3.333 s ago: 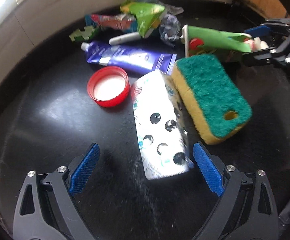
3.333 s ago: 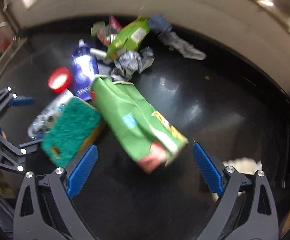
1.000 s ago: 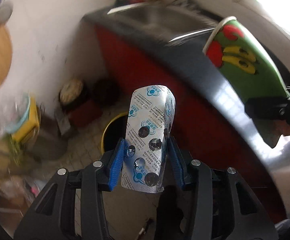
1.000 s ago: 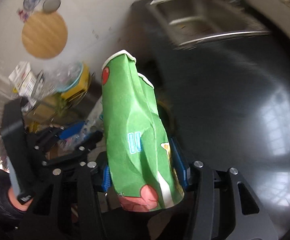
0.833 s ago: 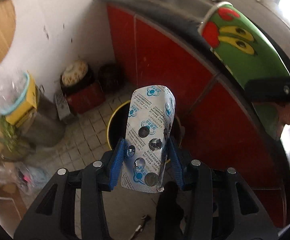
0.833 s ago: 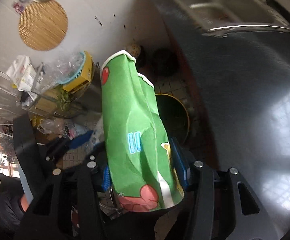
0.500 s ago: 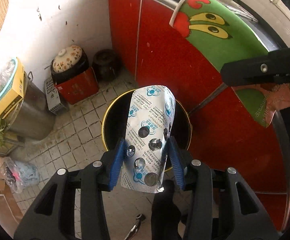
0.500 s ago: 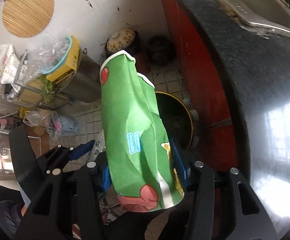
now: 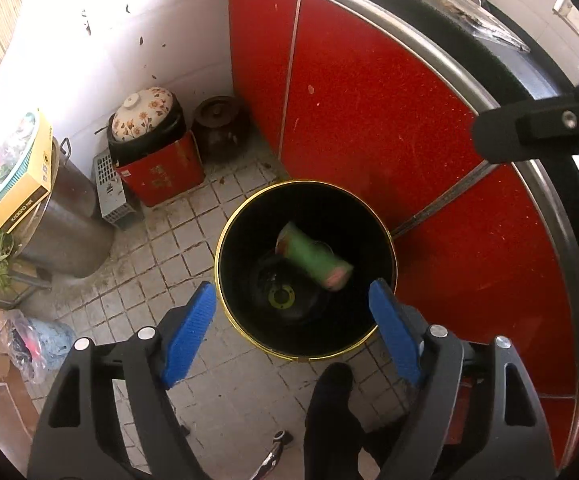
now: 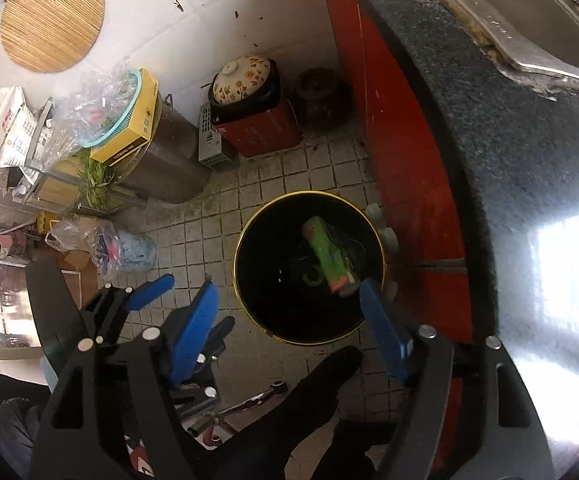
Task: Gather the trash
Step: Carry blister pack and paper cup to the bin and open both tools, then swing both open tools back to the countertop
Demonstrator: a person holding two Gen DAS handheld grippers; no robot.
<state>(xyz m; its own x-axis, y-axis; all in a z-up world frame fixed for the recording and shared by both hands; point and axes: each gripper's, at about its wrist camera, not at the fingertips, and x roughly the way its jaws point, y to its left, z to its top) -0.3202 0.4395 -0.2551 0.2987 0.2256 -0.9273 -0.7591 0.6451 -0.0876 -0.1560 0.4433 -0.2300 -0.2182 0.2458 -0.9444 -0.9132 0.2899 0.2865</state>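
Left hand-held gripper [image 9: 291,316] and right hand-held gripper [image 10: 289,314] are hanging over the bin [image 9: 225,236], jaws having just been opening, nothing between them. The green packet [image 9: 313,256] is lying inside the bin. The blister pack is not showing in the dark interior. Whatever trash is remaining on the worktop [image 10: 529,160] is lying out of view.
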